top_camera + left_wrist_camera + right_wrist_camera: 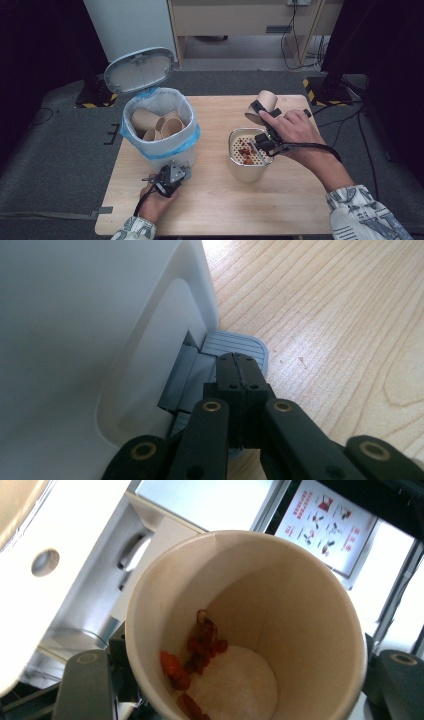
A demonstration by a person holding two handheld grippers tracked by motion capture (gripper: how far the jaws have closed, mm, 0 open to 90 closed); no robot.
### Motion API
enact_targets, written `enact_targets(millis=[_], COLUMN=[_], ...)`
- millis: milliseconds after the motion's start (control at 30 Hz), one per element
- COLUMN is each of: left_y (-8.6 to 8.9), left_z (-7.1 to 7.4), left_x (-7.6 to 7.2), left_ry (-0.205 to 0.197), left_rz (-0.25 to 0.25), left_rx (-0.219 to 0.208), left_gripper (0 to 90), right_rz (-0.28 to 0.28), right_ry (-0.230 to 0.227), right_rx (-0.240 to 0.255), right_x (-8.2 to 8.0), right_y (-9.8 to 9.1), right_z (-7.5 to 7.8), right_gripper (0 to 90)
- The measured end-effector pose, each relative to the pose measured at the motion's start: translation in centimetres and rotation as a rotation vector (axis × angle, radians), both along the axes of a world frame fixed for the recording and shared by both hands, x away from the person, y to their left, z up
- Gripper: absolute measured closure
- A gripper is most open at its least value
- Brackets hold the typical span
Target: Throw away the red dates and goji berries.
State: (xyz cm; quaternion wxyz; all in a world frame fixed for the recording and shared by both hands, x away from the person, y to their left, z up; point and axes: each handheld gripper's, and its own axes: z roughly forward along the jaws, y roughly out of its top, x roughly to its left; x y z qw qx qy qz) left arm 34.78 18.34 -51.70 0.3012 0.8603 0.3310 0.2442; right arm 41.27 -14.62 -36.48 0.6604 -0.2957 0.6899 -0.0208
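Left gripper (239,371): jaws pressed together, tips held down on grey ribbed pedal (240,346) of white lidded bin (160,150), evidently so grey lid (140,70) is kept raised. Right gripper (263,125): jaws clamped on tan paper cup (262,106), tilted beside perforated strainer pot (246,162); red scraps (192,660) clinging inside cup, likely being emptied before cup is binned.

A recording room or lab, not a home: a bare wooden table (210,210) stands on grey carpet (60,165). Beyond the table, yellow-and-black hazard tape (312,90) marks the feet of dark stands, loose cables (295,35) trail beneath a plain desk, and a printed instruction sheet (327,522) hangs nearby.
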Motion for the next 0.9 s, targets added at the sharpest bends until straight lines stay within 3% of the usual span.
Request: enact_targets(millis=[167, 300, 367, 900], left_y=[0.0, 0.0, 0.0, 0.0], left_z=[0.0, 0.0, 0.0, 0.0], left_x=[0.0, 0.0, 0.0, 0.0], left_ry=[0.0, 0.001, 0.001, 0.001], left_rz=[0.0, 0.0, 0.0, 0.0], left_rx=[-0.001, 0.0, -0.001, -0.002], left_gripper=[89.9, 89.9, 89.9, 89.9], right_rz=[-0.013, -0.012, -0.012, -0.025], right_ry=[0.057, 0.09, 0.115, 0.242], right_rx=[0.101, 0.142, 0.186, 0.376], right_x=[0.3, 0.6, 0.8, 1.9], right_y=[0.1, 0.3, 0.5, 1.1], right_z=[0.5, 0.6, 0.7, 1.2], right_gripper=[30.0, 29.9, 30.0, 29.9])
